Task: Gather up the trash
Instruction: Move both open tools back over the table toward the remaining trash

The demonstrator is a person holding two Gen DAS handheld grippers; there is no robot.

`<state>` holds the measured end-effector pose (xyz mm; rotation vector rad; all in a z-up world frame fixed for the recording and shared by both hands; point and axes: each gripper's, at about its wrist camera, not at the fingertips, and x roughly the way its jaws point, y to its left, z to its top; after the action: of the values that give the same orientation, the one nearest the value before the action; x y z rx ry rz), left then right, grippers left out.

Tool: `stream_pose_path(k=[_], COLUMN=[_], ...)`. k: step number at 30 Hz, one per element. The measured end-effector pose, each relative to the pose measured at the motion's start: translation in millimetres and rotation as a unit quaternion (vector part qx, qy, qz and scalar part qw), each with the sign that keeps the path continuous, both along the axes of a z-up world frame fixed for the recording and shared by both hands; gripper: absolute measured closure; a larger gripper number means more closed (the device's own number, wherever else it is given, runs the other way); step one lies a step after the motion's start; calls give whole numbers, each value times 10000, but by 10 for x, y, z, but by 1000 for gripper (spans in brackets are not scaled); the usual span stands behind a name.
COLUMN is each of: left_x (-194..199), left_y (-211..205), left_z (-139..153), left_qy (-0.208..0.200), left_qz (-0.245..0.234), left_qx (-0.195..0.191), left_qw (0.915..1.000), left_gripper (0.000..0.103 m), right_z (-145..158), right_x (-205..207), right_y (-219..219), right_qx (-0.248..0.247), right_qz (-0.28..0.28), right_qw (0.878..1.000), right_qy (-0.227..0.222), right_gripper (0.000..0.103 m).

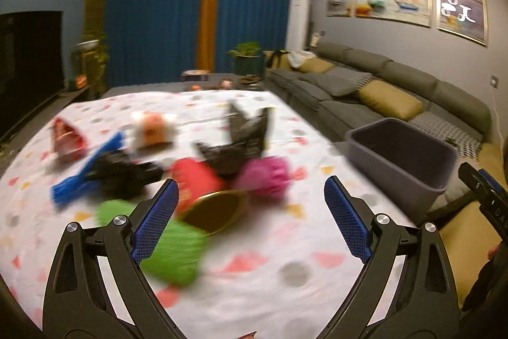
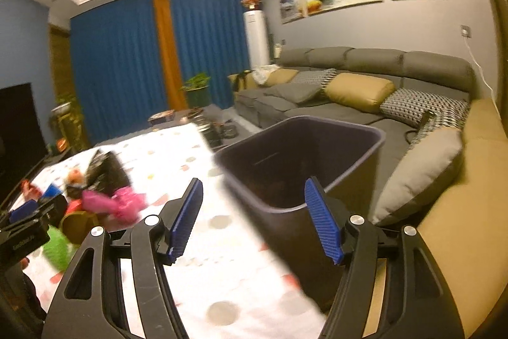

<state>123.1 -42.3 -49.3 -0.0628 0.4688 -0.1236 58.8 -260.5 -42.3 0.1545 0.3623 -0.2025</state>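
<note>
A blurred pile of trash lies on the patterned white tablecloth (image 1: pixel 254 281): a green crumpled piece (image 1: pixel 177 247), a red can with a gold end (image 1: pixel 203 189), a pink crumpled piece (image 1: pixel 263 177), black wrappers (image 1: pixel 241 142), a blue wrapper (image 1: pixel 82 173) and a red packet (image 1: pixel 66 138). My left gripper (image 1: pixel 250 212) is open and empty just in front of the can. A dark grey bin (image 1: pixel 403 158) stands at the table's right edge. My right gripper (image 2: pixel 254 218) is open and empty in front of the bin (image 2: pixel 301 167), with the pink piece (image 2: pixel 117 202) to its left.
A grey sofa (image 1: pixel 365 84) with tan and patterned cushions runs along the right wall. Blue curtains (image 1: pixel 152 18), potted plants and a dark television (image 1: pixel 28 53) stand beyond the table. A low table with clutter (image 2: pixel 216 126) lies behind the cloth.
</note>
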Motion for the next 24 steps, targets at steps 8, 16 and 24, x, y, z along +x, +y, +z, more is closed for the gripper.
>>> stream_pose_path(k=[8, 16, 24], left_x=[-268, -512, -618], left_y=[758, 1240, 1597], left_z=[27, 50, 51], left_qy=[-42, -206, -253], left_qz=[780, 1374, 1656], left_qx=[-150, -106, -283], left_qw=[9968, 9902, 9855], left_gripper=[12, 12, 12], right_z=[-96, -286, -390], right_x=[42, 152, 355], right_y=[793, 1602, 2004], right_qx=[-115, -266, -224], right_qz=[955, 1990, 2422], right_qw=[9952, 9782, 9660], right_qy=[200, 541, 879], right_gripper=[37, 37, 37])
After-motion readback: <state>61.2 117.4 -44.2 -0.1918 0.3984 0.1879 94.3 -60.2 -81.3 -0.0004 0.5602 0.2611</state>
